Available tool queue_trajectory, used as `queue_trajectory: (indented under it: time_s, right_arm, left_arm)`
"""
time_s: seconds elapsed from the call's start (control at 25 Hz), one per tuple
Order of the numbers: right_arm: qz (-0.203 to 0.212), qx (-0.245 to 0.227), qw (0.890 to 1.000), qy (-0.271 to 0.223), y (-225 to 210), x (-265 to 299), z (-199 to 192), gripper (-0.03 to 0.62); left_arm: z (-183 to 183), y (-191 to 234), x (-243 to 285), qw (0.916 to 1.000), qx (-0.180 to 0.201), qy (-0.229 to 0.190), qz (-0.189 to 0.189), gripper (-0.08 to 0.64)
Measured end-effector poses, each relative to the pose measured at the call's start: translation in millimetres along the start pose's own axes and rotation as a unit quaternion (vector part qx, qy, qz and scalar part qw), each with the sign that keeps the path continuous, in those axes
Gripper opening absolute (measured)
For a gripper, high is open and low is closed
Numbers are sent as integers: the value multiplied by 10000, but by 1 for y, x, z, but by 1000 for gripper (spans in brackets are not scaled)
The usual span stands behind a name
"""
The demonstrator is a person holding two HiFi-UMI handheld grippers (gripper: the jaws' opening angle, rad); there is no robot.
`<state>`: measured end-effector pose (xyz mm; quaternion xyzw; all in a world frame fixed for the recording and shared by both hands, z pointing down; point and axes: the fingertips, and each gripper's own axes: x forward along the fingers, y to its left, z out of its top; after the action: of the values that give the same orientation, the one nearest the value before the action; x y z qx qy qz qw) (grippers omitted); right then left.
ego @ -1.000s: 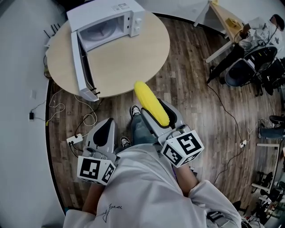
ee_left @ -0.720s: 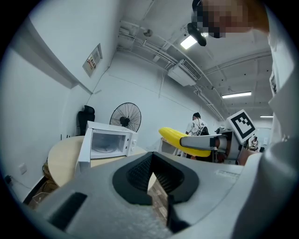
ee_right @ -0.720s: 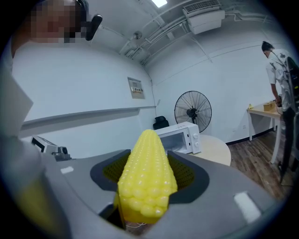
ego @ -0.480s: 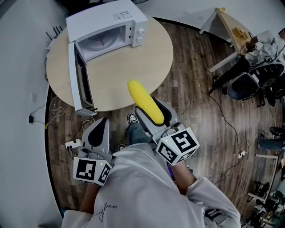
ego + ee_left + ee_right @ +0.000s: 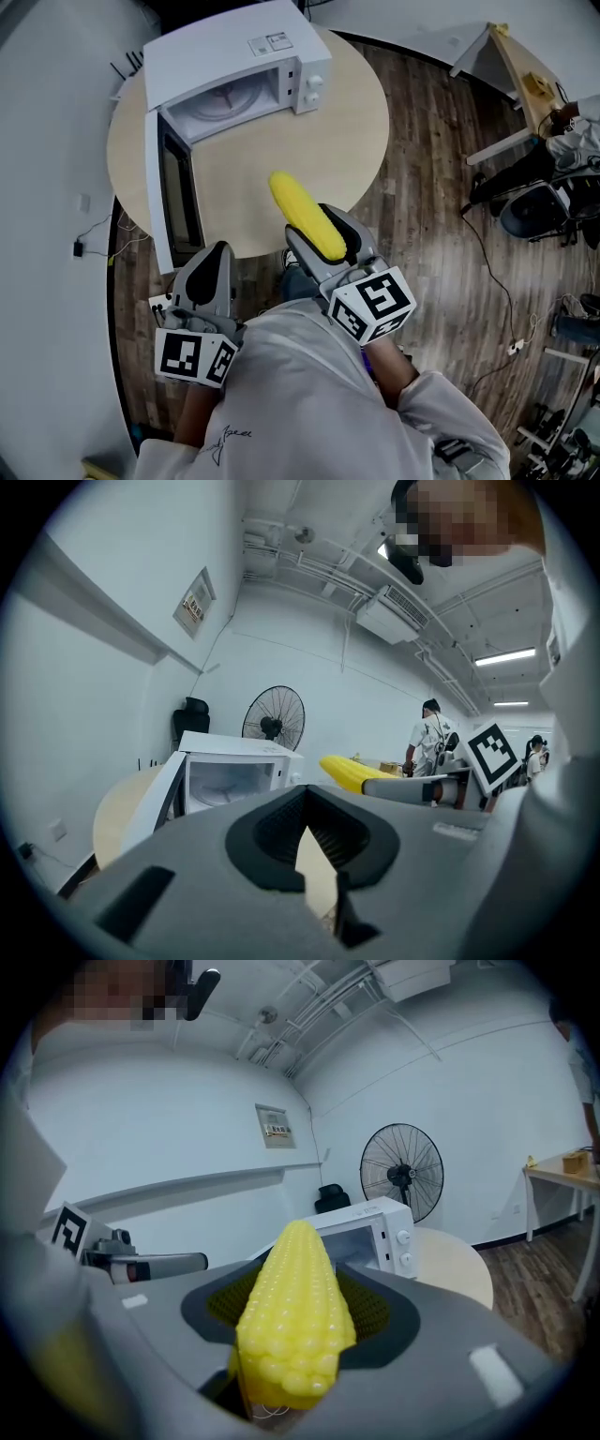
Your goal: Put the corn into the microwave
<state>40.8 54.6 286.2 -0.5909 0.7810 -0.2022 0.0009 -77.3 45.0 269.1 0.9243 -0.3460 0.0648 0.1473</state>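
Right gripper view shows the corn (image 5: pixel 295 1307) clamped lengthwise in the right gripper (image 5: pixel 306 1327), tip toward the microwave (image 5: pixel 377 1232).

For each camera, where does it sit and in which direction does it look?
Head view: on the person's head, looking steeply down at the round table, the microwave, the left gripper, the right gripper and the person's shirt.
Left gripper view: on the left gripper, facing the open microwave; its own closed jaws fill the bottom.
Right gripper view: on the right gripper, looking along the clamped corn toward the microwave.
Shared: both gripper views show the microwave, a fan and each other's gripper.
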Motion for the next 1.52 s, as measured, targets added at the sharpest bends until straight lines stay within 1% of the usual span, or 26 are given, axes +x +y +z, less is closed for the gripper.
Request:
queue_trajectory:
  time_s: [0.32, 0.52, 0.8, 0.96, 1.16, 1.52]
  right_arm:
    - [212, 83, 9997, 126, -39, 30, 10, 261]
    - [436, 48, 9988, 198, -54, 47, 16, 261]
    - [598, 22, 9978, 292, -75, 57, 18, 261]
    - [668, 20, 9972, 337, -81, 64, 15, 261]
    - [774, -37, 9961, 433, -80, 71, 12, 261]
    - [875, -117, 9948, 515, -75, 87, 6, 261]
  left_arm:
    - [5, 6, 43, 9997, 1, 86, 219, -9]
    - [9, 14, 63, 9989, -6, 54, 456, -9]
    - [1, 11, 77, 9978, -55, 100, 650, -9]
    - [-5, 10, 80, 9972, -105, 101, 733, -9]
    - [-4, 7, 77, 9965, -161, 18, 815, -9]
    - [-8, 17, 76, 9957, -229, -75, 896, -9]
